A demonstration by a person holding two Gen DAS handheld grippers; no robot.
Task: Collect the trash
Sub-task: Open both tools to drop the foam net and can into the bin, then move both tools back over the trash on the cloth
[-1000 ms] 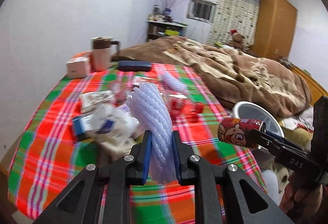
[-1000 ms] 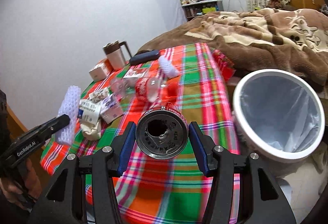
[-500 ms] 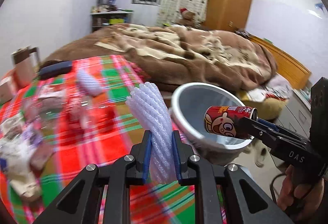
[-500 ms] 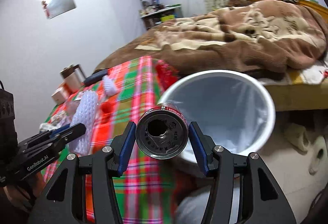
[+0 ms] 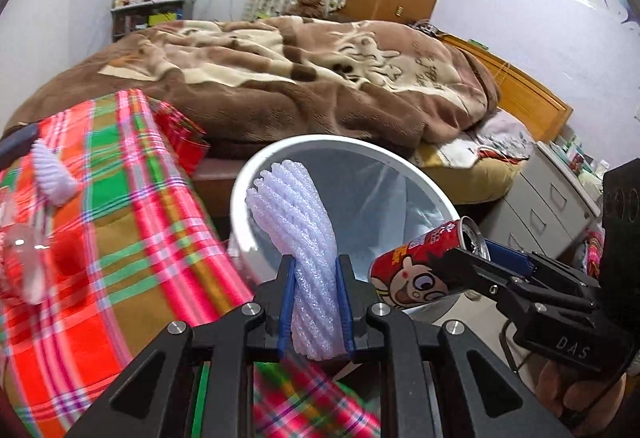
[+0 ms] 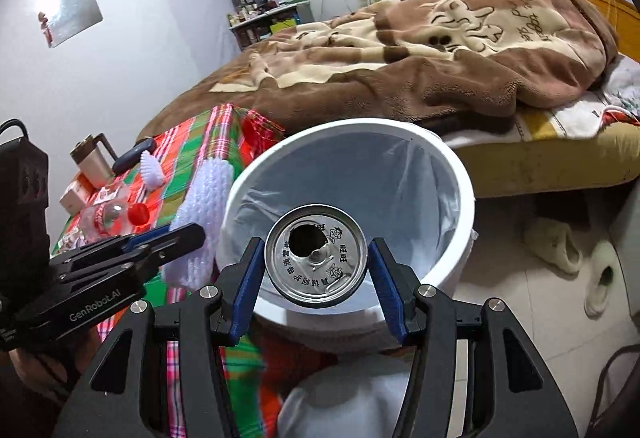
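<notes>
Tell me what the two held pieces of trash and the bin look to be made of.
Foam net sleeve in the left gripper: soft white expanded foam, matte, ribbed mesh squeezed between the pads.
Drink can in the right gripper: thin metal, likely aluminium; shiny silver pull-tab top, printed red side.
Bin: smooth white rim, probably plastic, lined with a thin translucent plastic bag that wrinkles.

The foam net (image 5: 304,238) is white, knobbly and matt. The can (image 6: 316,256) has a shiny bare metal lid and a glossy red printed side. The bin (image 6: 460,173) is smooth white plastic with a thin filmy liner, the blanket (image 5: 300,77) fuzzy, the tablecloth (image 5: 120,230) woven plaid.
</notes>
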